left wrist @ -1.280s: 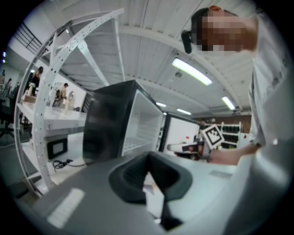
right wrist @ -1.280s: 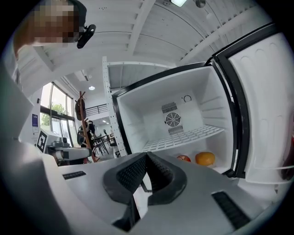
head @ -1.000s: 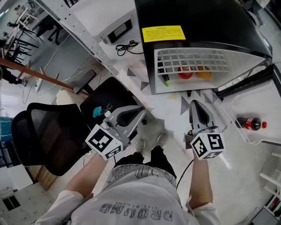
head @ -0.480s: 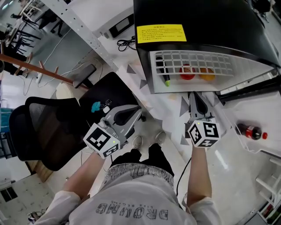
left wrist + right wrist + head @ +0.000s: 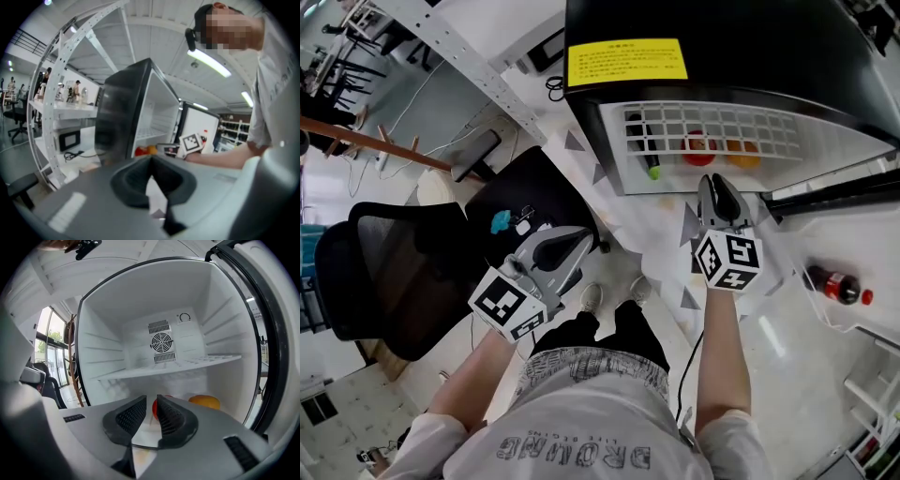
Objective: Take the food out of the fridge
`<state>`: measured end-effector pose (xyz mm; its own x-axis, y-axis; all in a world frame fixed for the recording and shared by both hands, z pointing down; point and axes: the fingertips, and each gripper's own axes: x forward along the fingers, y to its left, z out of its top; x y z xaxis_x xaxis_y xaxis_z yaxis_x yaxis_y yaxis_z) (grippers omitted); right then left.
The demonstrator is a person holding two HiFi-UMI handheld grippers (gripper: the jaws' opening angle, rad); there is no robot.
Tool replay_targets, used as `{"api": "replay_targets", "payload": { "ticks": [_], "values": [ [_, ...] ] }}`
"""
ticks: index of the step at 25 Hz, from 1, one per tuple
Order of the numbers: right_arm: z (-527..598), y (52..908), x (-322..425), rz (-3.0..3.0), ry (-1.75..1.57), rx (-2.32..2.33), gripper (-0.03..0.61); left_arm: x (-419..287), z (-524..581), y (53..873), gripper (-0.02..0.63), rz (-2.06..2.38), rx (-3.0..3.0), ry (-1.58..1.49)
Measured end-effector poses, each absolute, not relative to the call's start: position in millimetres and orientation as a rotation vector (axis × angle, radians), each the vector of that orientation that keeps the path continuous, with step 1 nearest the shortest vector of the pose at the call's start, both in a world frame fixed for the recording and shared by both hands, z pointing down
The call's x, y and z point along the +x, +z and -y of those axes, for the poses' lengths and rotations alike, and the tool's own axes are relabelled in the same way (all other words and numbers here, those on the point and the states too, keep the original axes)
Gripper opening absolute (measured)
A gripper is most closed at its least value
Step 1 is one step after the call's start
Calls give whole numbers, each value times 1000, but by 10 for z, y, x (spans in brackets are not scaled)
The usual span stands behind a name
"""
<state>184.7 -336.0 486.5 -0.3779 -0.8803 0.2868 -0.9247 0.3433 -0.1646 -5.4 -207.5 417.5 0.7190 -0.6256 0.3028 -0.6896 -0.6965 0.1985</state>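
Observation:
The black mini fridge (image 5: 722,37) stands open. On its floor lie a red fruit (image 5: 698,148) (image 5: 154,408) and an orange fruit (image 5: 744,152) (image 5: 204,402), and at the left a dark stick-like item with a green tip (image 5: 652,172). My right gripper (image 5: 715,180) (image 5: 151,399) points into the opening, just short of the red fruit. Its jaws have just been opening and stand a narrow slit apart with nothing between them. My left gripper (image 5: 581,236) (image 5: 151,161) hangs back at the left of the fridge, shut and empty.
A white wire shelf (image 5: 712,127) spans the fridge above the fruit. The open door (image 5: 834,197) stands at the right, with a cola bottle (image 5: 834,284) in its rack. A black office chair (image 5: 384,272) and a metal shelving frame (image 5: 469,56) are at the left.
My right gripper has moved forward and down, and its tips have reached the fridge opening. The left gripper has sunk slightly.

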Motion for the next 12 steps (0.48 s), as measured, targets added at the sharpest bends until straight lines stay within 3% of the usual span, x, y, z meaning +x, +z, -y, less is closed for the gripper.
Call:
{"api": "replay_targets", "payload": {
  "ticks": [12],
  "values": [
    [3680, 5096, 1881, 2400, 450, 1675, 140, -47, 2088, 4296, 5, 1045, 2604, 326]
  ]
}}
